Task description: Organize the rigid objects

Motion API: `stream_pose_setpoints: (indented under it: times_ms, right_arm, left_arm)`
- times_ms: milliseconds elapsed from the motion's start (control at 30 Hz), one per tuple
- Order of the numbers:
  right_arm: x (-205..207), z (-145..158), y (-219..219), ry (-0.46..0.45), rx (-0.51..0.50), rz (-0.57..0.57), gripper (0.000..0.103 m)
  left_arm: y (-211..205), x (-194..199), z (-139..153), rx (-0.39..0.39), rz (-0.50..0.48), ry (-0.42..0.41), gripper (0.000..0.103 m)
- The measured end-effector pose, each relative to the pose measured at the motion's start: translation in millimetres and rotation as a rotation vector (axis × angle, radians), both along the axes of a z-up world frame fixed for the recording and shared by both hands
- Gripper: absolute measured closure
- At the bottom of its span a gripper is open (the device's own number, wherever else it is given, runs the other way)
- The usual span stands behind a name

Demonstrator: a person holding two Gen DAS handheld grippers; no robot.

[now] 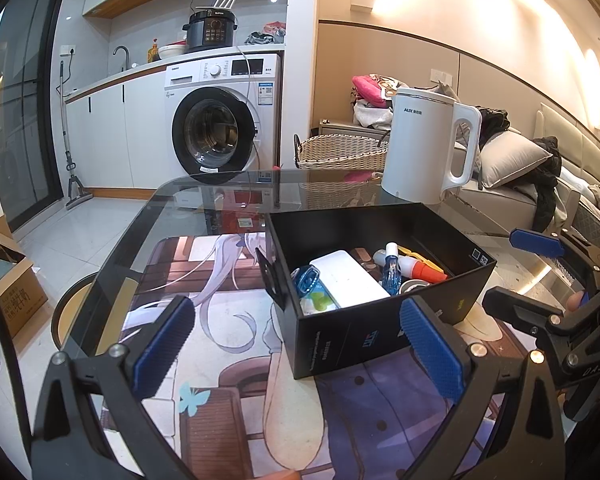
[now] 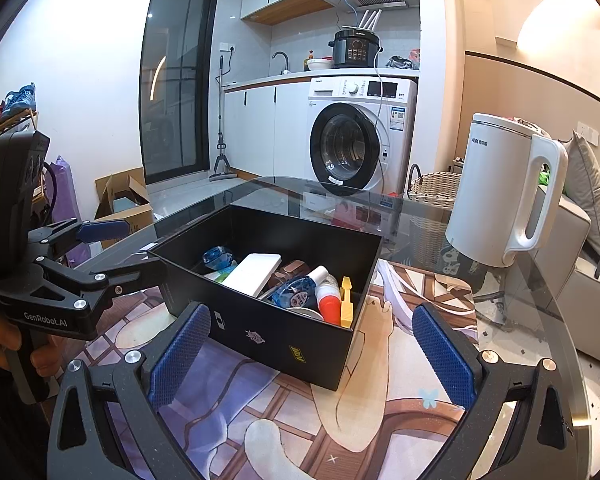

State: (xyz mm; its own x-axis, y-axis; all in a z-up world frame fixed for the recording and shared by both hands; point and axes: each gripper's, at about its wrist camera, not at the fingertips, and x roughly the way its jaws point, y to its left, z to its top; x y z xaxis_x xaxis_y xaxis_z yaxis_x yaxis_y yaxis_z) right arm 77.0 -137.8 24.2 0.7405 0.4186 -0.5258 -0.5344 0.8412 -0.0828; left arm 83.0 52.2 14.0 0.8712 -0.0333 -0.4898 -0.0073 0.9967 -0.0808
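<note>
Black open-topped box [image 1: 380, 320] sits on the printed mat [image 1: 220, 340] covering the glass counter [image 1: 204, 196]. Contents visible from both wrist views: white flat rectangular case [image 1: 350, 278] leaning across the middle, blue tape dispenser [image 1: 306, 278], small clear-blue bottle with white cap [image 1: 392, 270], white bottle with orange-red cap [image 2: 327, 294], yellow plastic piece [image 2: 346, 300] upright against the box wall. All items lie inside the box; none on the mat. Left gripper [image 1: 300, 344]: blue-padded jaws spread wide, empty, held just short of the box's near corner, not touching it. Right gripper [image 2: 312, 356]: jaws likewise wide apart, empty, facing the box's long side, apart from it. Each gripper shows in the other's view at the box's flank. White electric kettle [image 1: 428, 148] stands upright on the counter beyond the box, handle to the right.
</note>
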Motion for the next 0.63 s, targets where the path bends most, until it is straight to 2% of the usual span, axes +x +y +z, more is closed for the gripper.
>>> stream_pose_setpoints:
  times_ms: [633]
  right_arm:
    - [-0.3,-0.1,0.1,-0.001,-0.002,0.0,0.0]
  left_arm:
    - [-2.4,-0.4,-0.9,0.003,-0.007,-0.008,0.0]
